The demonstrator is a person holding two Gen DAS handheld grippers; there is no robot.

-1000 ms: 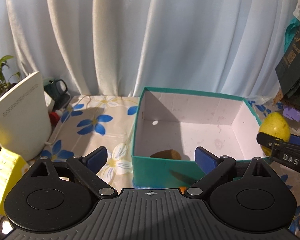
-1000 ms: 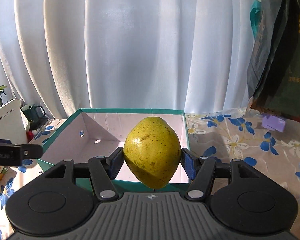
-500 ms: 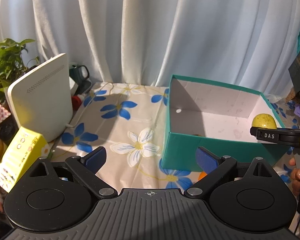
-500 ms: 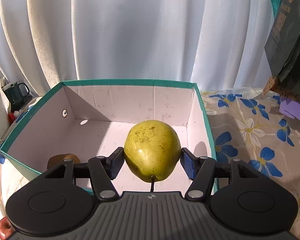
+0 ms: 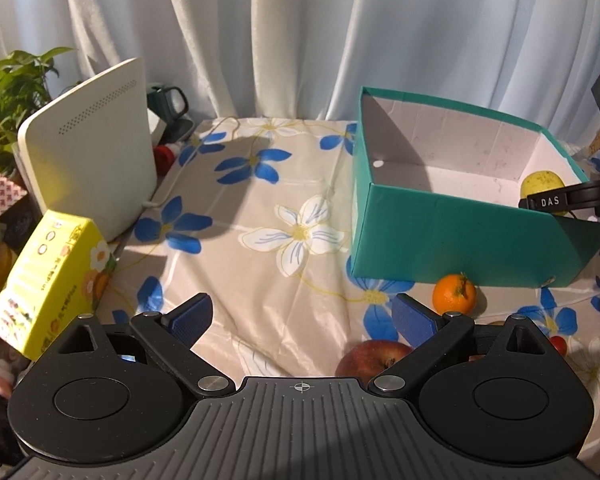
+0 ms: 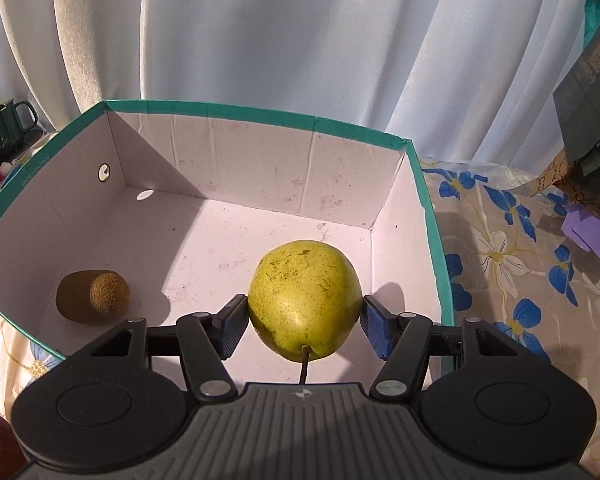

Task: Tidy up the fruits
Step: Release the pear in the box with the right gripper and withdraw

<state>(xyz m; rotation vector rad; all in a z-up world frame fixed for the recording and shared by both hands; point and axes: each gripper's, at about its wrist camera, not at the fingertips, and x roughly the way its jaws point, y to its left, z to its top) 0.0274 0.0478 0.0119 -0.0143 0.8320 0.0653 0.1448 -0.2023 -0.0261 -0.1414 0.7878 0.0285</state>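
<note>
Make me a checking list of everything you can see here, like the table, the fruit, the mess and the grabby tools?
Surface: flowered tablecloth, wrinkled.
Job's things: teal box holds a kiwi; pear over its floor; orange and apple outside on the cloth.
Clutter: yellow carton, white device, dark mug, purple block.
Grippers: right tool shut on the pear; left tool open, empty.
Cables: white cord beside the white device.
Surroundings: white curtain, potted plant, dark bag.
</note>
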